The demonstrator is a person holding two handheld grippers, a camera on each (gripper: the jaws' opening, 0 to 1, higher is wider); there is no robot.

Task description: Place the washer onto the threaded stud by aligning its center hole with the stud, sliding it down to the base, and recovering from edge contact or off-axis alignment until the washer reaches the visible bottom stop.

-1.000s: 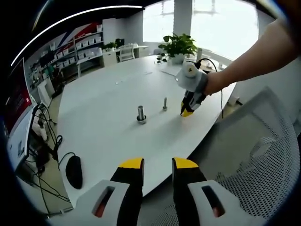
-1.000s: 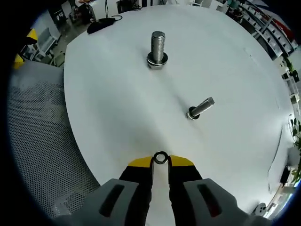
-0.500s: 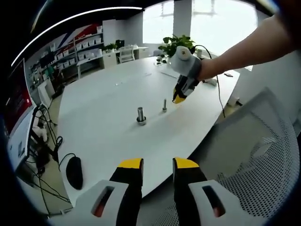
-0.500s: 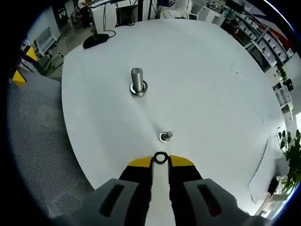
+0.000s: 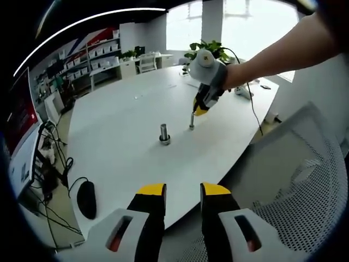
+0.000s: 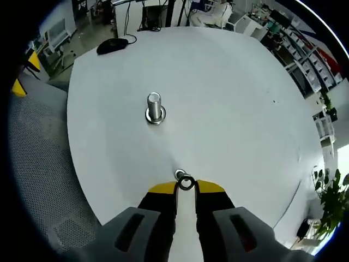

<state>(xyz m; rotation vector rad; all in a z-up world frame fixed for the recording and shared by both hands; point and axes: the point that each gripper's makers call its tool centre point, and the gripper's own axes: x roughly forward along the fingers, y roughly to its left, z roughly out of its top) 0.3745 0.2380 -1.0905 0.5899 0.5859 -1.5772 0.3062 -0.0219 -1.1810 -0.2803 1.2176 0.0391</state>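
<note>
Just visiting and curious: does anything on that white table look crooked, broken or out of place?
Nothing stands out. Both studs, the thick one and the thin one, stand upright on the table. The right tool holds the washer just above the thin stud.

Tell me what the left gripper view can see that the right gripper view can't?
The left gripper view has the person's arm, windows, a mesh chair, and the left gripper, jaws apart, holding nothing. The right gripper view has the washer up close, pinched in the right gripper just above the thin stud. Both share the white table, the thick stud, a potted plant and a black mouse.
</note>
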